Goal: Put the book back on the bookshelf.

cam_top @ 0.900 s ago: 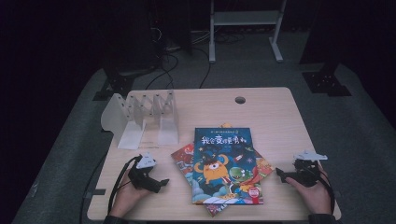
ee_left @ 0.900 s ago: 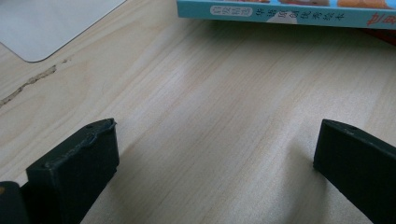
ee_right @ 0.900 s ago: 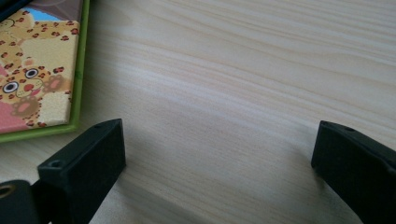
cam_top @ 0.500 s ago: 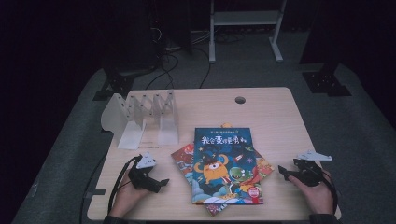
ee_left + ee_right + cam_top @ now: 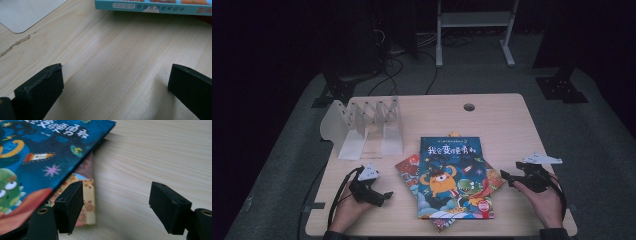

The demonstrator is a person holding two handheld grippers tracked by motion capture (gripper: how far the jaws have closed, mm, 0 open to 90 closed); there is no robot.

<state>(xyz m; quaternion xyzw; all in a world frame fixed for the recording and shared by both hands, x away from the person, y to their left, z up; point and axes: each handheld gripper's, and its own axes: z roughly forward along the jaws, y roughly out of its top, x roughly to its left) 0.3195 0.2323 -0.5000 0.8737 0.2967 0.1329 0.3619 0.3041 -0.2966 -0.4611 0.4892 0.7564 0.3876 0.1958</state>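
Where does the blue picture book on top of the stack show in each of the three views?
High view: blue picture book at centre, tabletop between both grippers.
Left gripper view: its pale blue spine edge along the top, beyond the open jaws.
Right gripper view: cover at upper left.
Shared landmark: the wooden table.

Stacked books lie mid-table — a folding rack stands behind them, to the left.
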